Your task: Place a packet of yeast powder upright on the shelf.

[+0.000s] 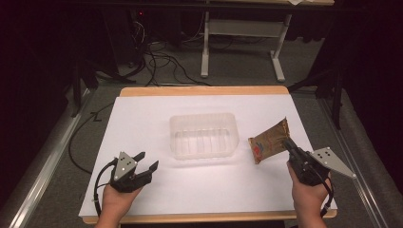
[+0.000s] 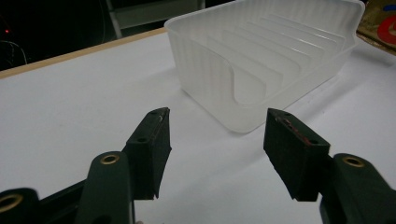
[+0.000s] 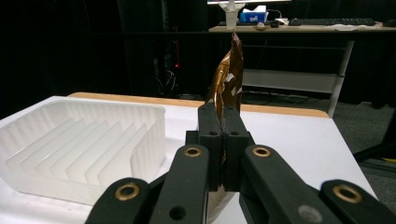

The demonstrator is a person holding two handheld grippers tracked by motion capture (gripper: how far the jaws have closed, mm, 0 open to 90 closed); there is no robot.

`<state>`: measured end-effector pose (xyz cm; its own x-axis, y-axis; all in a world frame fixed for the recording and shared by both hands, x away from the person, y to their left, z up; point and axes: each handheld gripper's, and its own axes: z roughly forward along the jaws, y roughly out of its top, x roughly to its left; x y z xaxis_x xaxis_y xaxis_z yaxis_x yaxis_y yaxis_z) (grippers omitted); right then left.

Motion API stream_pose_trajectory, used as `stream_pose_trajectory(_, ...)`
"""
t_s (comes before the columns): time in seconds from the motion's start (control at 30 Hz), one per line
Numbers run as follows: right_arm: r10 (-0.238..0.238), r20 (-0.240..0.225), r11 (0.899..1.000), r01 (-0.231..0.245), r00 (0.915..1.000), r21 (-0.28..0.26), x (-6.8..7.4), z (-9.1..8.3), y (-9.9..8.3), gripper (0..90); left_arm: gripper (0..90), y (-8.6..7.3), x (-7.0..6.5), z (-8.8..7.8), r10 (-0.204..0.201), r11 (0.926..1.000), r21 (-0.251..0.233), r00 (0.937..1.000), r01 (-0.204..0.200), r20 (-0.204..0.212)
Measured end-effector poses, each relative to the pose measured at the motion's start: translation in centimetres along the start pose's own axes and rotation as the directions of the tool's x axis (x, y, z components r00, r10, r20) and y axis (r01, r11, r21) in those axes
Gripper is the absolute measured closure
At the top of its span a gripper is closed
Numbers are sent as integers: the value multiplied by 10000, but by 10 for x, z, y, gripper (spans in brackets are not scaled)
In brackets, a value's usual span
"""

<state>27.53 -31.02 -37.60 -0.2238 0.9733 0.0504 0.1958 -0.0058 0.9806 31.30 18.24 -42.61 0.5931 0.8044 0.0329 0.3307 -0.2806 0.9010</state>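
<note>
A clear plastic tray (image 1: 203, 134) with a ribbed floor stands in the middle of the white table top; it is empty. Right of it, a brown snack packet (image 1: 268, 141) is held off the table by my right gripper (image 1: 288, 145), whose jaws are shut on the packet's edge. In the right gripper view the packet (image 3: 227, 79) stands on edge above the closed fingertips, with the tray (image 3: 79, 144) to its left. My left gripper (image 1: 146, 163) is open near the table's front left, holding nothing. Its view shows the tray's near corner (image 2: 243, 88) ahead of the spread fingers (image 2: 154, 140).
The white sheet (image 1: 142, 118) covers a wooden board (image 1: 204, 90). Cables (image 1: 161, 61) lie on the floor beyond it, beside a white table frame (image 1: 242, 42). Metal rails (image 1: 43, 156) run along both sides.
</note>
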Motion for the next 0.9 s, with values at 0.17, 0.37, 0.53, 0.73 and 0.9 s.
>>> stream_pose_trajectory(0.17, -89, 39, 9999, 89, 10000, -88, 3, 4, 3, 900, 416, -1, 1, -2, -58, 10000, -11, 10000, 58, -46)
stream_pose_trajectory(0.37, -65, 51, 9992, 67, 10000, -388, 7, 9, 10, 900, 416, -2, 2, -3, -111, 9999, -11, 9999, 110, -78)
stream_pose_trajectory(0.53, -180, 149, 9984, 188, 9997, -542, 10, 10, 15, 900, 417, -2, 3, -4, -122, 9999, -12, 9999, 121, -89)
stream_pose_trajectory(0.73, -276, 426, 9963, 309, 9987, -799, 14, 13, 25, 900, 416, -2, 3, -4, -98, 9999, -34, 9999, 98, -71)
stream_pose_trajectory(0.9, -347, 640, 9956, 401, 9973, -849, 16, 16, 28, 900, 416, -2, 3, -5, -110, 9999, -48, 9999, 110, -59)
